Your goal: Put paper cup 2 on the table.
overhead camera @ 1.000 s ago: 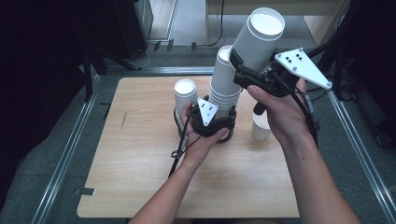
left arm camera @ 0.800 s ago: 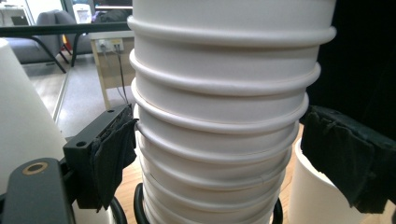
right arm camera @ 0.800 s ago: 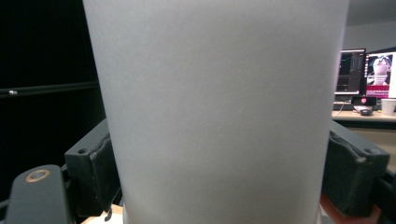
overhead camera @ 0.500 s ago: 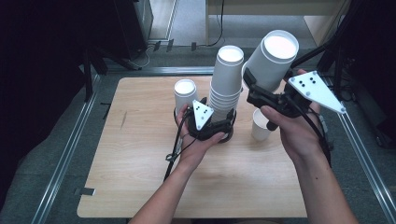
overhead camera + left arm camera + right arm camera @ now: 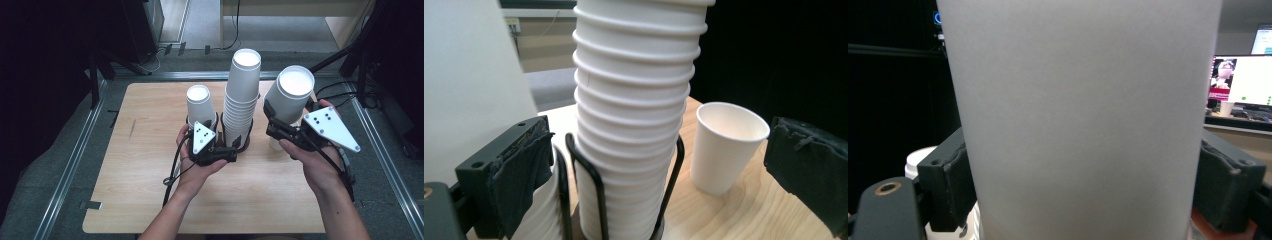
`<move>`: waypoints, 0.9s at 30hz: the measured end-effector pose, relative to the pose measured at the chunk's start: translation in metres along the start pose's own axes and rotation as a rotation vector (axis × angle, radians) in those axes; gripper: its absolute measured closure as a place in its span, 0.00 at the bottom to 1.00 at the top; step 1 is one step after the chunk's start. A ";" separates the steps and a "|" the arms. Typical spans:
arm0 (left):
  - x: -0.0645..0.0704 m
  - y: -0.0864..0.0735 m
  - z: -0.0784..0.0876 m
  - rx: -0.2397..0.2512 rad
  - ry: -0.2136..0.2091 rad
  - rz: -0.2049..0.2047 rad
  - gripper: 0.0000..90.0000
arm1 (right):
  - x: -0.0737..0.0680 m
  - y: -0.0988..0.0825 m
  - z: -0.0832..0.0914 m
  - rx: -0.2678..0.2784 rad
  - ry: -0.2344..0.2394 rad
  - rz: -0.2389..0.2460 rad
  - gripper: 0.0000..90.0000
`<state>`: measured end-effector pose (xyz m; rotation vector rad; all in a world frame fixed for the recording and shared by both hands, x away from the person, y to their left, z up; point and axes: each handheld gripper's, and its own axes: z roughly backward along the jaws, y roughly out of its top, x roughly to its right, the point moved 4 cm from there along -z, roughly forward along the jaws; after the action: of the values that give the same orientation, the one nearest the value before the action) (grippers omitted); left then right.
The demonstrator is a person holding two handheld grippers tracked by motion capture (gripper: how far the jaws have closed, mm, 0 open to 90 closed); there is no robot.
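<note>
Cup clamped upright in right hand-held gripper, directly above a lone cup standing on the bench. Left hand-held gripper, jaws just opened wide and gripping nothing, sits at the wire holder of the tall cup stack. Beyond: metal rail, dark room.

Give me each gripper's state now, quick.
Left gripper: open, jaws just widened, astride the cup stack, not gripping.
Right gripper: shut on a single paper cup.
</note>
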<state>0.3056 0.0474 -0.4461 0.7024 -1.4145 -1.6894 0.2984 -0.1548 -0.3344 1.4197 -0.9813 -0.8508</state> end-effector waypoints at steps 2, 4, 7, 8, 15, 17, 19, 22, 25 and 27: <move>-0.001 -0.003 0.005 -0.003 -0.003 -0.002 0.00 | 0.000 -0.007 0.003 -0.007 -0.008 0.009 0.15; -0.002 -0.007 0.010 -0.007 -0.008 -0.001 0.00 | -0.001 -0.014 0.005 -0.014 -0.012 0.017 0.15; -0.004 -0.012 0.017 -0.012 -0.012 0.002 0.00 | -0.001 -0.023 0.008 -0.025 -0.023 0.039 0.15; -0.005 -0.015 0.020 -0.015 -0.011 -0.002 0.00 | -0.002 -0.026 0.009 -0.028 -0.023 0.043 0.15; -0.007 -0.032 0.031 -0.037 -0.032 0.013 0.00 | -0.009 -0.052 0.013 -0.052 -0.020 0.087 0.15; -0.006 -0.038 0.033 -0.048 -0.041 0.018 0.00 | -0.010 -0.058 0.013 -0.055 -0.017 0.097 0.15; -0.006 -0.042 0.035 -0.053 -0.042 0.017 0.00 | -0.012 -0.066 0.014 -0.068 -0.020 0.119 0.15; -0.007 -0.048 0.038 -0.054 -0.039 0.026 0.00 | -0.014 -0.076 0.016 -0.073 -0.022 0.156 0.15; -0.008 -0.051 0.038 -0.062 -0.039 0.038 0.00 | -0.017 -0.088 0.017 -0.086 -0.018 0.185 0.15; -0.006 -0.052 0.039 -0.069 -0.050 0.030 0.00 | -0.018 -0.097 0.019 -0.098 -0.014 0.173 0.15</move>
<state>0.2651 0.0755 -0.4884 0.6011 -1.3875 -1.7344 0.2826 -0.1459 -0.4330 1.2282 -1.0425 -0.7713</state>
